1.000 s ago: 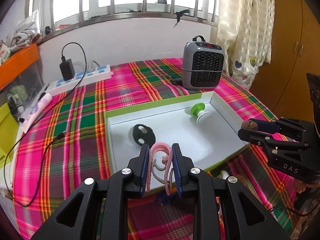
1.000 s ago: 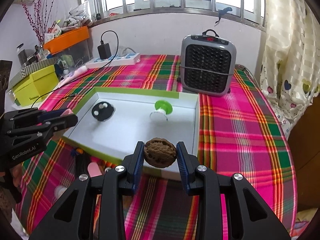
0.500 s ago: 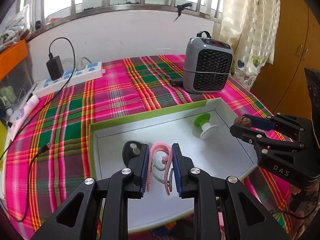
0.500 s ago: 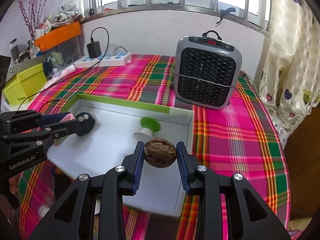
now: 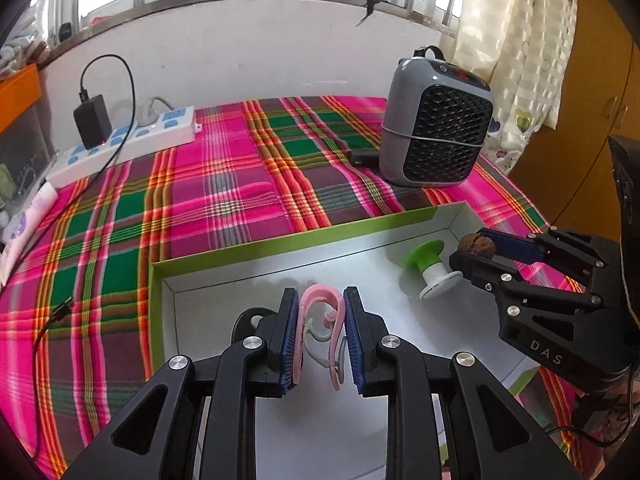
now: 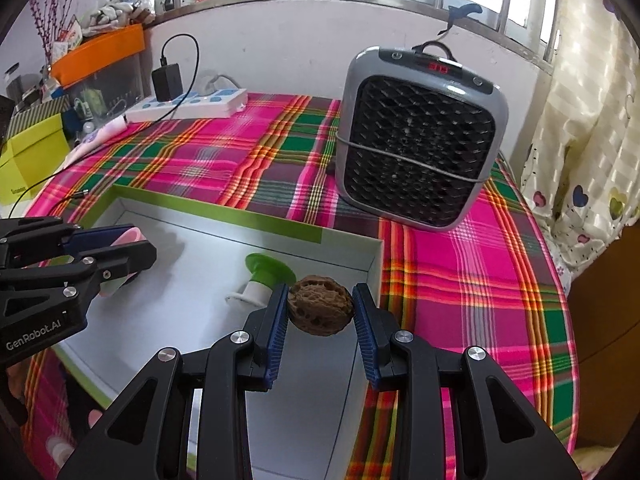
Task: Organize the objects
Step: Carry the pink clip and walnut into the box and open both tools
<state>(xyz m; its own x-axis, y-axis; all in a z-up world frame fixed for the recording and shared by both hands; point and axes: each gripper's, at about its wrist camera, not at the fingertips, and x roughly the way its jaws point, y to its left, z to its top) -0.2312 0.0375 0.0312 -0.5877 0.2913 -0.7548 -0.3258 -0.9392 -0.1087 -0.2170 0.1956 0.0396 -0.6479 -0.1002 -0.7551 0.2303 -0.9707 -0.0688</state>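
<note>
The jaws of the left gripper [image 5: 319, 332] are clenched on a pink ear-shaped hook [image 5: 323, 326], its blue pads pressing the curved plastic from both sides. From the left wrist, the hook hangs over the pale floor of a shallow tray [image 5: 280, 245] with a green rim, which lies on a pink and green plaid cloth [image 5: 224, 184]. A black round piece [image 5: 246, 322] peeps out behind the left finger. Further right in the tray lies a green and white spool [image 5: 430, 266], tipped on its side. The right gripper [image 5: 478, 246] reaches in from the right, a walnut [image 5: 476, 243] at its tip. A grey heater [image 5: 436, 128] stands beyond the tray, a white power strip [image 5: 132, 144] near the wall.

From the right wrist, the right gripper [image 6: 320, 312] grasps the walnut [image 6: 320, 310] between its pads, over the tray [image 6: 224, 208] near its right wall. The spool [image 6: 260, 280] lies just behind. The left gripper [image 6: 132, 248] comes in from the left with the pink hook [image 6: 132, 236] showing between its fingers. The heater [image 6: 420, 140] stands on the cloth [image 6: 460, 280] behind.
</note>
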